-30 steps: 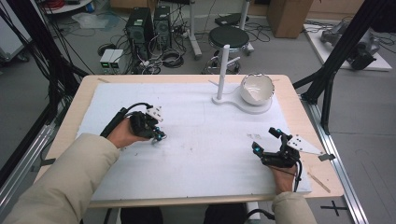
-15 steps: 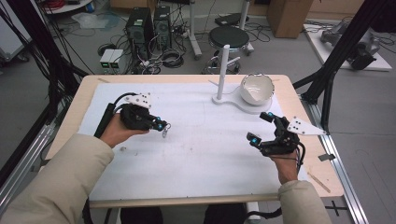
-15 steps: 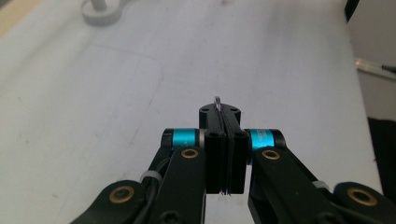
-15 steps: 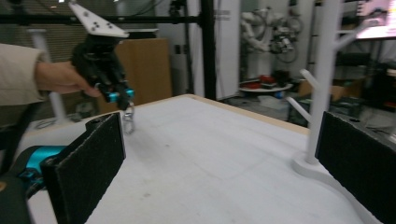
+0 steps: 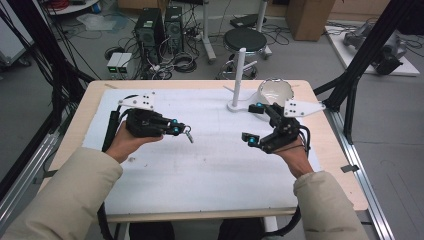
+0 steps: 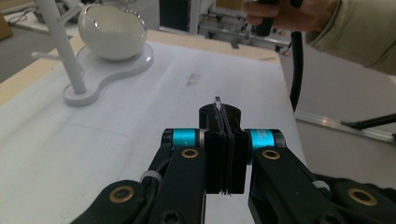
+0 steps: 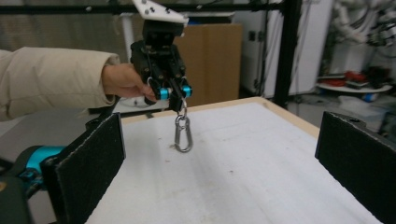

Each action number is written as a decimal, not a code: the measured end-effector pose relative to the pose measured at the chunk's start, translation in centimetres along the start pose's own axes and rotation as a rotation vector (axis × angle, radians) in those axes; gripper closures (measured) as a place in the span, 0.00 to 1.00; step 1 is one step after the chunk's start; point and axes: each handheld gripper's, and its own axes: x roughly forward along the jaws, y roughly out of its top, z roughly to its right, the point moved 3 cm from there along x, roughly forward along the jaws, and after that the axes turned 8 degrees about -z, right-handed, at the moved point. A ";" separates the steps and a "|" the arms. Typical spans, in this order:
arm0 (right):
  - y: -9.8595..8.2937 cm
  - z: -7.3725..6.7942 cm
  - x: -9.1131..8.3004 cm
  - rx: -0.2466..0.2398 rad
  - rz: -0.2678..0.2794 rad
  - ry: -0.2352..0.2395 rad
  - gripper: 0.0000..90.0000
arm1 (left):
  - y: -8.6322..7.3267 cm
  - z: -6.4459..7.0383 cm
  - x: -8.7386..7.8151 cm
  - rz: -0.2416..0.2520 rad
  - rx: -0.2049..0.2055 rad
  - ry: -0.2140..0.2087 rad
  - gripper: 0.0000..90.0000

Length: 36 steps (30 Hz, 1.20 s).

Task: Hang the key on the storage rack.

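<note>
My left gripper (image 5: pixel 176 129) hovers over the left half of the white mat (image 5: pixel 200 170), shut on the small ring of a silver carabiner (image 5: pixel 188 134). In the right gripper view the carabiner (image 7: pixel 183 133) hangs straight down from the left gripper (image 7: pixel 173 95), its lower end close to the mat. The left gripper view has the jaws pressed together around a thin metal edge (image 6: pixel 218 103). My right gripper (image 5: pixel 253 123) is at the right, wide open, its jaws turned toward the carabiner. Nothing lies between its pads (image 7: pixel 93 163).
A white stand with an upright post (image 5: pixel 239 75) and a white bowl (image 5: pixel 273 91) on its base sits at the far right of the mat, just behind the right gripper. The wooden table edge (image 5: pixel 340 165) runs along the right. Computers, cables and a stool stand beyond the table.
The left gripper turned and shifted right, carrying the carabiner above the mat. The right gripper moved away from the person and leftward, toward the stand, facing the carabiner.
</note>
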 end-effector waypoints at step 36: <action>2.2 -1.0 9.4 -0.044 -0.204 0.280 0.48 | 1.0 1.3 1.3 0.107 0.016 -0.107 0.98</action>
